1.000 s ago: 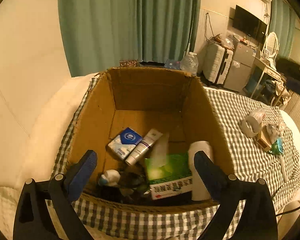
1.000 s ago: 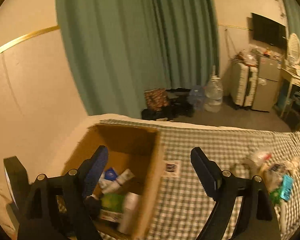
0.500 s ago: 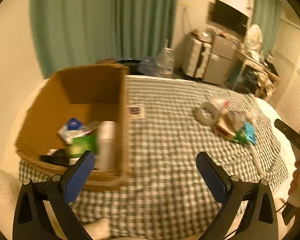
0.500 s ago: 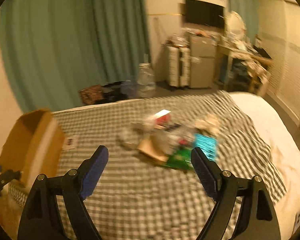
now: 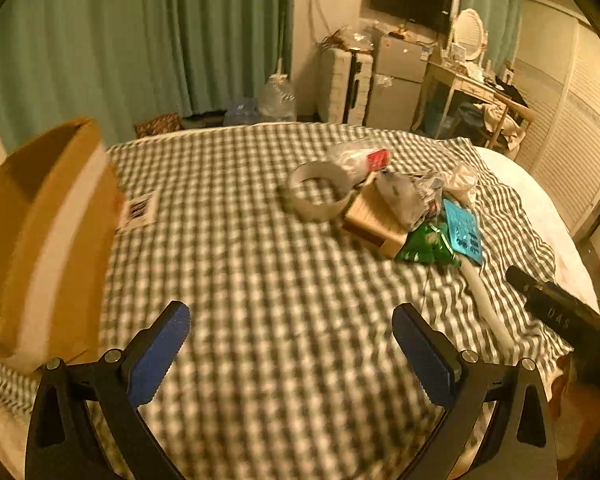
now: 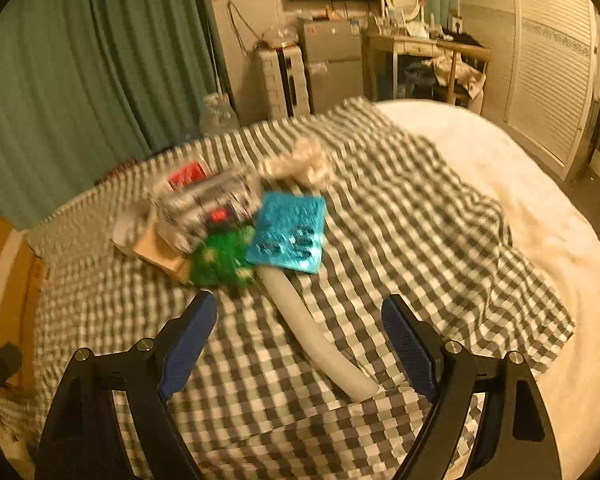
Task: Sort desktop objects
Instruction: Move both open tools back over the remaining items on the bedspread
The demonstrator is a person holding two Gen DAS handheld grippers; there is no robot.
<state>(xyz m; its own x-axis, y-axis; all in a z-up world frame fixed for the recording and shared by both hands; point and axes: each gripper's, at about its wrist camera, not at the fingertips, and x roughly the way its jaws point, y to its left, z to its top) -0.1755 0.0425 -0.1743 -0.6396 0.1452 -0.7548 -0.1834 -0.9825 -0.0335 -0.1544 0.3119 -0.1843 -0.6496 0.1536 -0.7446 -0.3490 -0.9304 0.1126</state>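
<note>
A pile of small items lies on the checked cloth [image 5: 268, 280]. In it are a grey tape roll [image 5: 318, 196], a wooden box [image 5: 374, 220], a grey pouch [image 5: 408, 196], a green packet [image 5: 428, 244], a blue foil packet [image 5: 462, 228] and a white tube [image 5: 488, 304]. At the left stands the cardboard box [image 5: 40, 240]. My left gripper [image 5: 292, 344] hangs open over bare cloth, short of the pile. My right gripper [image 6: 300, 332] is open and empty above the white tube [image 6: 312, 332]. Just beyond it are the blue packet [image 6: 290, 234] and green packet [image 6: 222, 258].
The cloth covers a white bed [image 6: 500, 184] that runs on to the right. A crumpled plastic bag [image 6: 300, 164] lies behind the pile. Curtains, a small fridge and a cluttered desk [image 5: 472, 84] stand at the far wall. A barcode label [image 5: 138, 208] lies beside the box.
Both views have swung right, away from the cardboard box and onto the pile. The right gripper has dropped closer to the white tube. Both grippers stay open and empty.
</note>
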